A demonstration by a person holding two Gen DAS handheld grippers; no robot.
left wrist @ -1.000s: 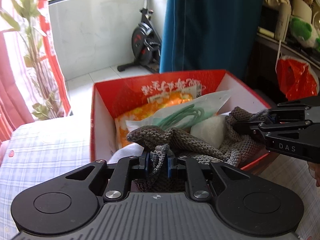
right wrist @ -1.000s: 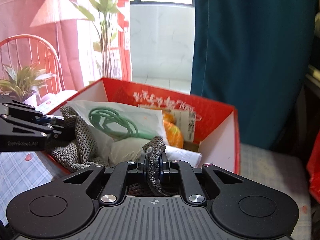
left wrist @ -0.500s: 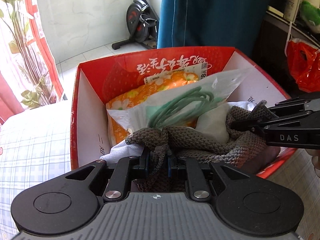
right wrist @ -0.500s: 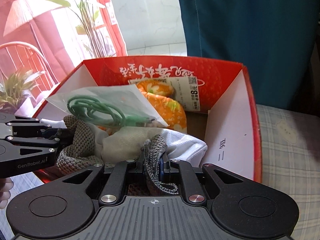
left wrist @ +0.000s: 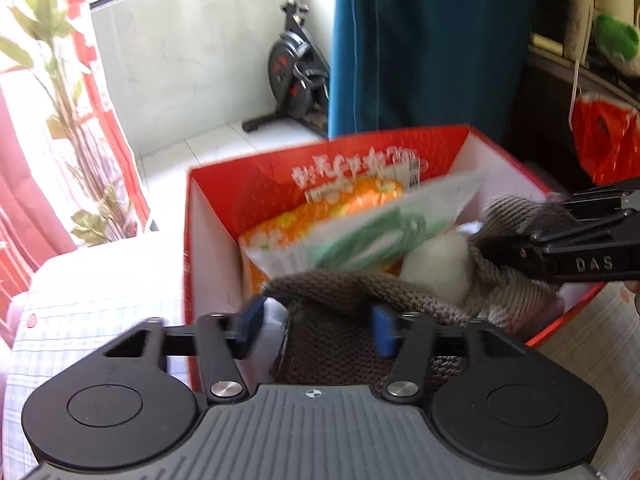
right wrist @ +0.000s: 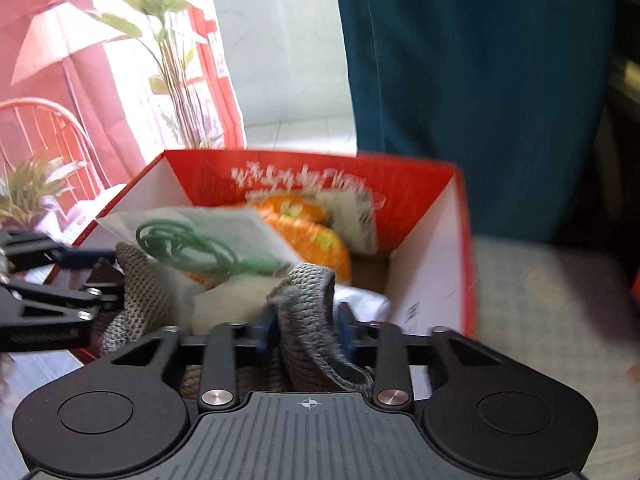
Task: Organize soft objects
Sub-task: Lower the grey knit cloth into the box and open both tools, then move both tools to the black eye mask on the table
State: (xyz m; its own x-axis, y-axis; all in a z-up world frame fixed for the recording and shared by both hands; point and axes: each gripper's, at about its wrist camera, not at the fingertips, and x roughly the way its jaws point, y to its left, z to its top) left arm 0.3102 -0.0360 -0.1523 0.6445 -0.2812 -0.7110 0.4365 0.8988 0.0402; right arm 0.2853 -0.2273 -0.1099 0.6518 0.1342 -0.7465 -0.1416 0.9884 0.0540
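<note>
1. Where the red box stands on the checked cloth, a grey knit is draped over its near rim, partly inside.
2. L gripper: jaws just opened, pads apart; knit lies loose btwn them.
3. R gripper: jaws just opened too, knit fold btwn pads, not pinched.
4. Box is crowded w/ an orange pack, a bag of green cord and a white bundle.
5. Behind: teal curtain, exercise bike, plant.
</note>
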